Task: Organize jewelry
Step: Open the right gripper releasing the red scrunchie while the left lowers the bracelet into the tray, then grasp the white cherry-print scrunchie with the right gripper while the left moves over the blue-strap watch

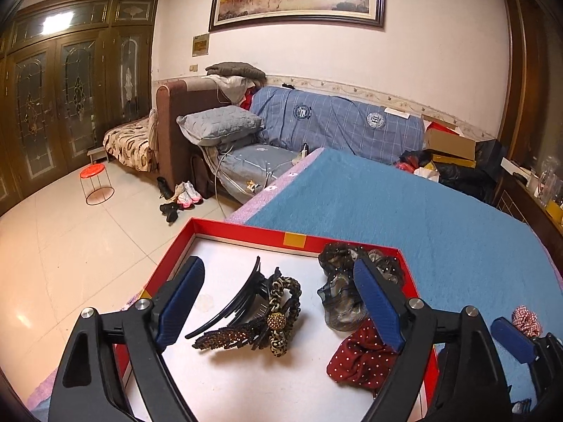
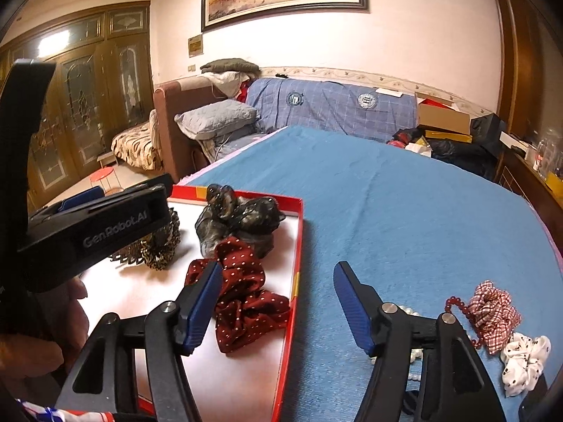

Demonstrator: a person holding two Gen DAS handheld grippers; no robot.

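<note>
Blue-padded left tool (image 1: pixel 279 297) is spread wide over the red tray (image 1: pixel 242 234), holding nothing; the hair claws (image 1: pixel 257 316) lie loose betw. its pads. Right tool (image 2: pixel 278 307) also spread, empty, straddling the tray's right wall, left pad just beside the red dotted scrunchie (image 2: pixel 246 295). Dark gauze scrunchie (image 2: pixel 239 221) sits behind it. Beads (image 2: pixel 457 306) are partly hidden behind the right finger. Checked scrunchie (image 2: pixel 492 313) and white one (image 2: pixel 524 358) lie on the blue counter (image 2: pixel 404 211).
</note>
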